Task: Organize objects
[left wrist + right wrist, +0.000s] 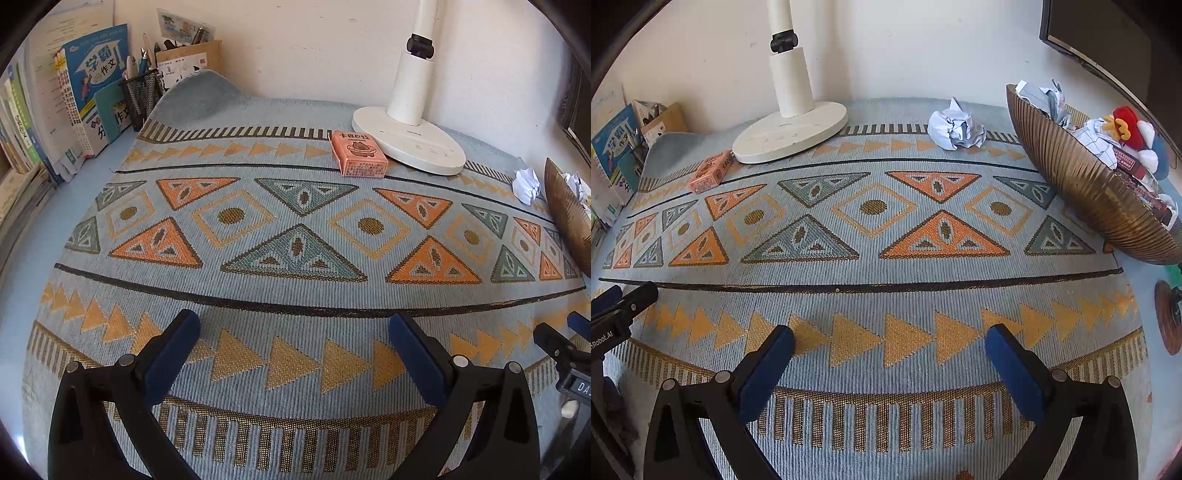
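Both claws (293, 332) (890, 341) gape over bare mat (886, 266).

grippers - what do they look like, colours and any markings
Both the left gripper and right gripper have black plastic arms with silver round pivot pins and dark blue padded fingers. The left gripper's body shows white lettering in the right wrist view.

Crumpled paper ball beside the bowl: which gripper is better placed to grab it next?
Probably the right gripper: open and empty, with the paper ball and bowl on its side. The left gripper, also open, sees the ball at its far right edge.
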Motion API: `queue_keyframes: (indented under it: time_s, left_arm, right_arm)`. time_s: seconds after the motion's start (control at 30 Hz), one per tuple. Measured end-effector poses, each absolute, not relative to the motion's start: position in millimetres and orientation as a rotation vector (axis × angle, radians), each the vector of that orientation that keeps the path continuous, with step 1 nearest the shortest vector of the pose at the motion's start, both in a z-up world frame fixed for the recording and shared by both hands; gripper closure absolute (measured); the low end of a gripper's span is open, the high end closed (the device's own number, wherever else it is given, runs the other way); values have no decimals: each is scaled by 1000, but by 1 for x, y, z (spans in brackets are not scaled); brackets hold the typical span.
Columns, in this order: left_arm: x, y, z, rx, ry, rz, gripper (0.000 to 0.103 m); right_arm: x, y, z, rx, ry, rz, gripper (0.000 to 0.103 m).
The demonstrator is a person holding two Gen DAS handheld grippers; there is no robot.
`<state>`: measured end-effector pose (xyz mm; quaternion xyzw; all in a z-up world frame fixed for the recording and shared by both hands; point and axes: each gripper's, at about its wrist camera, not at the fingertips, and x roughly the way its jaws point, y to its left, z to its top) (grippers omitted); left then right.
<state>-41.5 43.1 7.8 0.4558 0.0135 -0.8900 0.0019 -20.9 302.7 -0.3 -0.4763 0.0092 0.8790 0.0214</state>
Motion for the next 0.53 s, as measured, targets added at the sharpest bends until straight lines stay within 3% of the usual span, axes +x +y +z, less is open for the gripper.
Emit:
queue_keyframes:
  time_s: [0.53]
  left_arm:
    - [-42, 42, 7, 1437, 26, -2790, 0]
  right_arm:
    - [-20, 303, 0, -1475, 30, 2723, 0]
